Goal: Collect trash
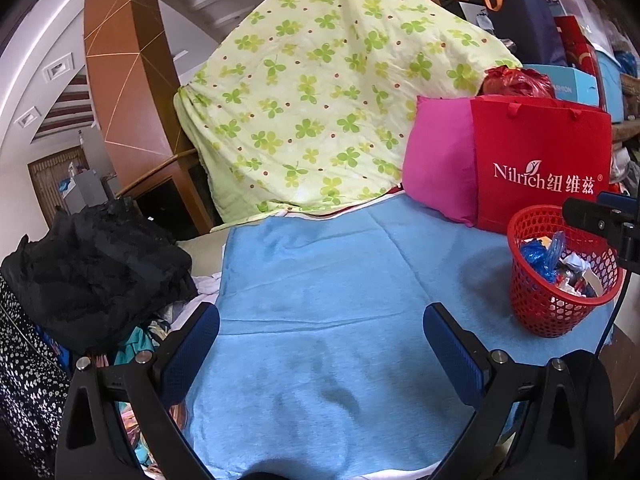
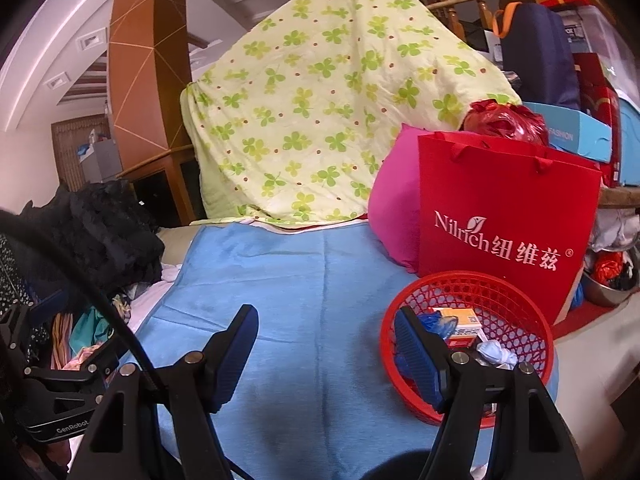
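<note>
Trash heaped in red basket, on blue cloth, just right of right tongs, well right of left tongs. Orange box showing only in right view. Both tongs apart, gripping nothing.

Both wrist cameras look forward and slightly down along their fingers, from low and close over the blue cloth. The left view sits further left, with the red basket at its right edge; the right view has the basket just beside its right finger. Both share the cloth, clover quilt, pink pillow and red bag.
</note>
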`<state>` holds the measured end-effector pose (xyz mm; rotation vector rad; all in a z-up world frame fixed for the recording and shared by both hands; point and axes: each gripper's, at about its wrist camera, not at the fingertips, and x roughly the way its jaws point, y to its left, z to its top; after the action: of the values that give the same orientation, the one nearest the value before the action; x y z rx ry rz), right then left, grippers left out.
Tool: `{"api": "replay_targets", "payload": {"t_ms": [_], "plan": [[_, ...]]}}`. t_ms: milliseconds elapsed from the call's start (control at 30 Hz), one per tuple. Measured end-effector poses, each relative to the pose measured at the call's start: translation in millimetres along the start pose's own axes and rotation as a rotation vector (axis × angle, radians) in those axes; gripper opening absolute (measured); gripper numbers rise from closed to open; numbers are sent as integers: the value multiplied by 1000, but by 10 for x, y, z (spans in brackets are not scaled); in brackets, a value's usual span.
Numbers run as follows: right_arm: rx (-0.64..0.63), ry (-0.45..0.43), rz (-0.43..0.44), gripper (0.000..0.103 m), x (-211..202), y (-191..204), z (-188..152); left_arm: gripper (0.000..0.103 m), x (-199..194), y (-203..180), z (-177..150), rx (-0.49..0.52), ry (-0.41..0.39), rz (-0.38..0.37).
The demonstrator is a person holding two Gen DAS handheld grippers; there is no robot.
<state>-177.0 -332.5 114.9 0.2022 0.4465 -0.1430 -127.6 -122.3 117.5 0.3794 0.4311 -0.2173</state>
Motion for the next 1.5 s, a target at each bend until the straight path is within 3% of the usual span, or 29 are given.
{"api": "replay_targets", "payload": {"t_ms": [367, 1500], "plan": [[34, -5, -2, 74, -50, -152, -3, 101, -20, -93, 30, 17, -1, -4], [1, -47, -30, 79, -455, -88, 57, 101, -300, -30, 125, -36, -23, -43]]}}
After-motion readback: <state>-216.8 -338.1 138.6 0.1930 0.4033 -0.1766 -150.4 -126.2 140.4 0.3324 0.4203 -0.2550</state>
